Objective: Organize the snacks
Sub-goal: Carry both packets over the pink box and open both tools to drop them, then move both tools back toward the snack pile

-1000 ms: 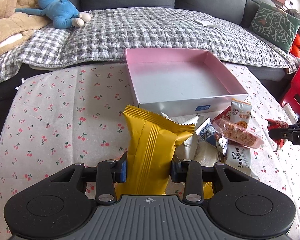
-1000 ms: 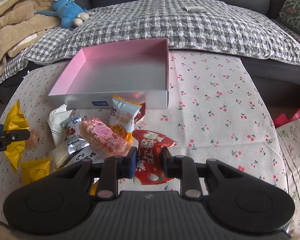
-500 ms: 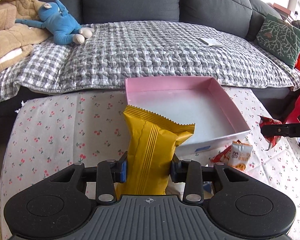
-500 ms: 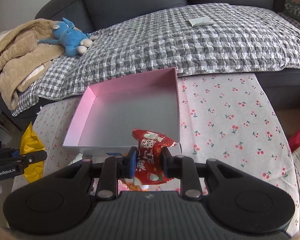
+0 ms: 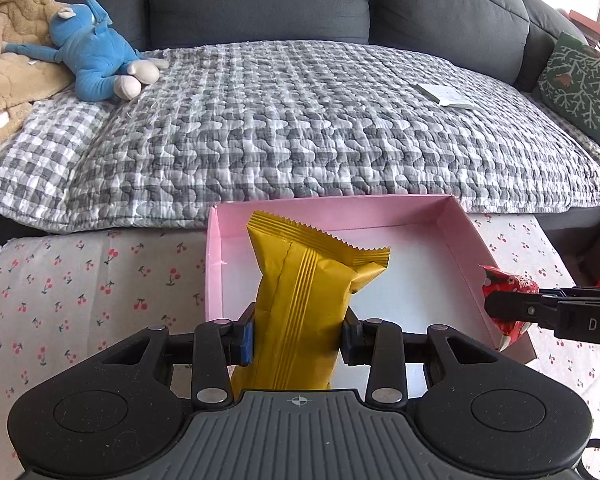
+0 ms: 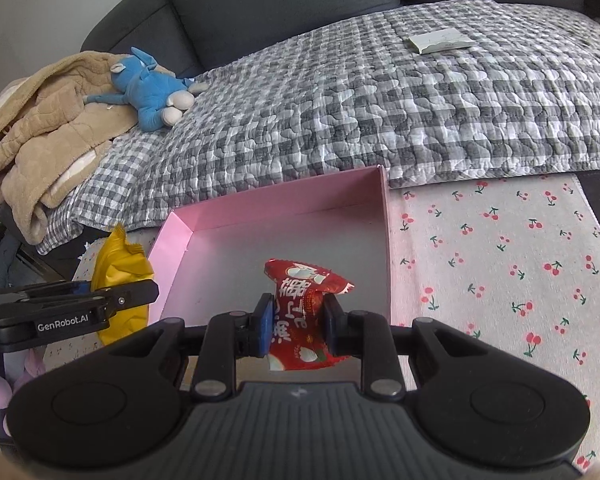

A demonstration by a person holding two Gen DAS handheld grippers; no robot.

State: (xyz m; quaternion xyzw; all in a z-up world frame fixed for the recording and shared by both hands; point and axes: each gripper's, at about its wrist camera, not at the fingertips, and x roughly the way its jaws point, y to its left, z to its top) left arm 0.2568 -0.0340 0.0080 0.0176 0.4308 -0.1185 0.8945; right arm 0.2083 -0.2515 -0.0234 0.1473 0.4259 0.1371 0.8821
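Observation:
My left gripper is shut on a yellow snack packet and holds it upright above the near left part of the pink box. My right gripper is shut on a red snack packet and holds it above the near middle of the pink box. The box looks empty inside. In the left wrist view the red packet shows over the box's right wall. In the right wrist view the yellow packet shows by the box's left wall.
The box stands on a table with a cherry-print cloth, against a sofa with a grey checked quilt. A blue plush toy, a beige blanket and a green cushion lie on the sofa.
Both grippers have lifted their packets off the table and moved forward over the pink box. The loose snack pile has dropped out of view below.

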